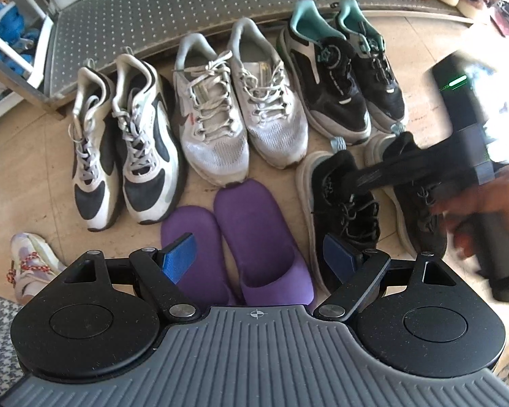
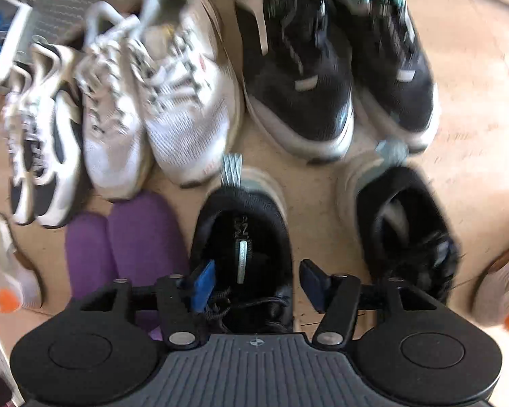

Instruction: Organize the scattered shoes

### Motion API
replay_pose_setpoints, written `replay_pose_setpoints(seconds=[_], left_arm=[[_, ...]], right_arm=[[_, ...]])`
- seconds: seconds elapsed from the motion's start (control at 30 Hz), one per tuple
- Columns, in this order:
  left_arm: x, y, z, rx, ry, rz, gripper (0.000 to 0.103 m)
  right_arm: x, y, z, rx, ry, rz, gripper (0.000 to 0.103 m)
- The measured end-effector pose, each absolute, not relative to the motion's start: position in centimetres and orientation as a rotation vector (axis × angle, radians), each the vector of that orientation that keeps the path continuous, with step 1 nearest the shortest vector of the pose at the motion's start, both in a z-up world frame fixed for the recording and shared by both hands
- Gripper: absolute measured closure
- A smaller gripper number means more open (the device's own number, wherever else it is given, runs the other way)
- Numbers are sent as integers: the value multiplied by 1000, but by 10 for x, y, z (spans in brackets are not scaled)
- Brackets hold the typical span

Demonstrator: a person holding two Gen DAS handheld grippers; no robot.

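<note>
**Right tongs straddle the left shoe of the black pair**

Left wrist view: the left tongs (image 1: 259, 261) stand wide apart and empty above the purple slippers (image 1: 241, 237), which lie side by side on the floor (image 1: 30, 176) at 12 o'clock from them. Beyond, in a row against the perforated metal shelf (image 1: 152, 10), sit three pairs: black-and-white trainers (image 1: 125, 142) at 11 o'clock, white mesh trainers (image 1: 237, 101) at 12, teal-lined black trainers (image 1: 342, 78) at 1. The black pair (image 1: 342, 217) lies at 2 o'clock, long axes running roughly 12 to 6. The right tongs come in from 3 o'clock, blurred, held in a hand (image 1: 482, 210), so the right hand is plainly the nearer one. A lone pastel shoe (image 1: 30, 264) lies apart at 9 o'clock.

Right wrist view: the right tongs (image 2: 256, 283) are apart, one pad inside the collar of the black pair's left shoe (image 2: 244, 247), the other outside its right wall. The heel lies at 12 o'clock, laces toward the camera. Its mate (image 2: 407, 227) sits just beside at 2 o'clock. Only this view shows the pads bracketing that wall; only the left view shows the whole row. Whether the shoe is being taken or has just been set down, I cannot tell.
</note>
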State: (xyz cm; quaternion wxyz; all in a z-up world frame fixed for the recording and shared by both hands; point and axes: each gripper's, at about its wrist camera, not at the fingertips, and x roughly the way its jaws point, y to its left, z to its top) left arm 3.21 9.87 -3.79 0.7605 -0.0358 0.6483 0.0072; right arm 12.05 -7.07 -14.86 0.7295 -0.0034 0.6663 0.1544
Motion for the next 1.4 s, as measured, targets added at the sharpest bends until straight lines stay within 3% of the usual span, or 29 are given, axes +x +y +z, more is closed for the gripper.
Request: replay_pose_setpoints(seconds=[0.2,0.3,0.37,0.6,0.77,1.07,1.2,1.4], left_arm=[[31,91,-41,-59,1420,1,17],[31,87,-45,-45,1431,-8,17],[32,85,-49,-42,1438,-4,17],[37,86,-58,-32,1457,10,17],[38,90,-64,-29,1471,28,17],[39,91,-58,-36,1452,22,17],[39,90,-56,-31,1447,21,17],[40,89,-53,-17,1433,20,17]], right_arm=[[151,-150,-118,-2,1354,149,34],[149,-176,-131,75,1368,151,52],[143,-180,-146,31,1388,142,52],[139,-191,-184,81,1439,37,32],[140,-187,-207,250,1555,-72,35],[131,-194,-206,449,1578,-181,44],[125,-186,-201,545,1585,-164,44],[120,-171,-196,541,1606,-73,35]])
